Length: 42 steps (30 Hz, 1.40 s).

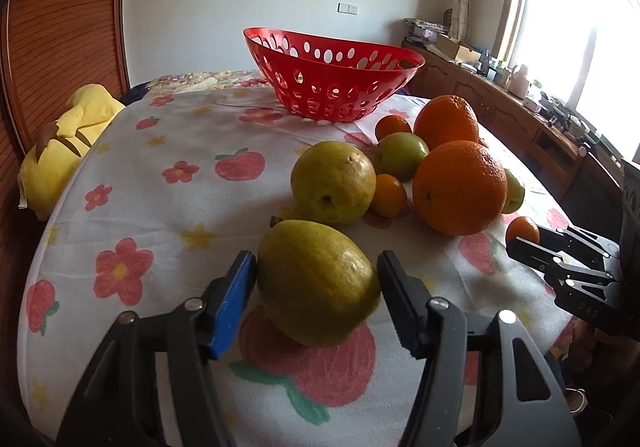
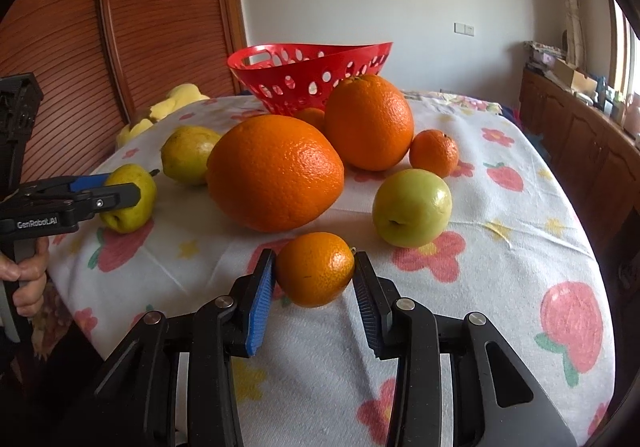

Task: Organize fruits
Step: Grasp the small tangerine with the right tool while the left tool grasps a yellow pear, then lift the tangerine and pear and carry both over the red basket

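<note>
1. Tablecloth (image 2: 520,247) with flowers and strawberries covers the table.
2. Red basket (image 1: 332,75) stands empty at twelve o'clock, behind the fruit.
3. Two big oranges (image 2: 276,171) sit mid-table.
4. Left gripper (image 1: 316,279) straddles the nearest pear (image 1: 316,283); contact unclear.
5. Right gripper (image 2: 314,271) is clamped on a tangerine (image 2: 314,269) at six o'clock.

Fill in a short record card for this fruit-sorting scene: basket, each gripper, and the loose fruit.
basket: red basket, far side of the table, no fruit seen inside
left gripper: around a pear
right gripper: shut on a mandarin
loose fruit: two big oranges, green apple, second pear
surface: flowered cloth
</note>
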Available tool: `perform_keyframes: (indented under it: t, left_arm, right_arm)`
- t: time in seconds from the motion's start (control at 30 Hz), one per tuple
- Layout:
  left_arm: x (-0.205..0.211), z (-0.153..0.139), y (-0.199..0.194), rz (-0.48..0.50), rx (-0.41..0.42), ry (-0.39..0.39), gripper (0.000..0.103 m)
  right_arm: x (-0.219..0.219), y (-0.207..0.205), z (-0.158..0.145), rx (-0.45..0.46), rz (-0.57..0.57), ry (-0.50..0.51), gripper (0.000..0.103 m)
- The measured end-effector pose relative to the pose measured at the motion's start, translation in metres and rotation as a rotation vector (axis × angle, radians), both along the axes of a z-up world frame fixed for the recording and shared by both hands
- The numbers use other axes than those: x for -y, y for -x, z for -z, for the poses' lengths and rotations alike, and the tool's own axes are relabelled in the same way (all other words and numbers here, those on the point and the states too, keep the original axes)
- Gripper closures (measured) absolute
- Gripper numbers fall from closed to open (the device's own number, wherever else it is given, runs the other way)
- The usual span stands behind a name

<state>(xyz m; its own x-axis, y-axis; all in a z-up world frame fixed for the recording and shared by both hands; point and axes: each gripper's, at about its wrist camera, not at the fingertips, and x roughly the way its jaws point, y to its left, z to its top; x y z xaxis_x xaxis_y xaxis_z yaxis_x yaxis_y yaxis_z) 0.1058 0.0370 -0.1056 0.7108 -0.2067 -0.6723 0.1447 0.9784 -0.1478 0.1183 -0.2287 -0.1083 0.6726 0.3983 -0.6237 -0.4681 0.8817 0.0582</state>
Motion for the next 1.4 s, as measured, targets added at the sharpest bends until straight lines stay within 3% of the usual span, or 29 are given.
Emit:
perform_keyframes:
  t: [0.27,0.63,1.03,1.4]
  left_arm:
    - [-0.001,-0.008,0.009,-0.008,0.027,0.005,0.042]
    - [-0.004,-0.058,0.015,0.012,0.118,0.021,0.042]
    - [-0.001,-0.101,-0.037,0.046,0.187,-0.012,0.042]
    - [0.01,-0.107,-0.104,0.065,0.173,-0.028,0.042]
  right_arm:
    - [-0.002,0.006,-0.013,0.021,-0.028,-0.003,0.064]
    - [-0.003,0.004,-0.056,0.095,-0.062,-0.007,0.064]
    - [-0.013,-0.039,-0.097,0.163,-0.088,0.016,0.064]
    - [-0.025,-0.117,-0.116,0.159,-0.109,0.041,0.064]
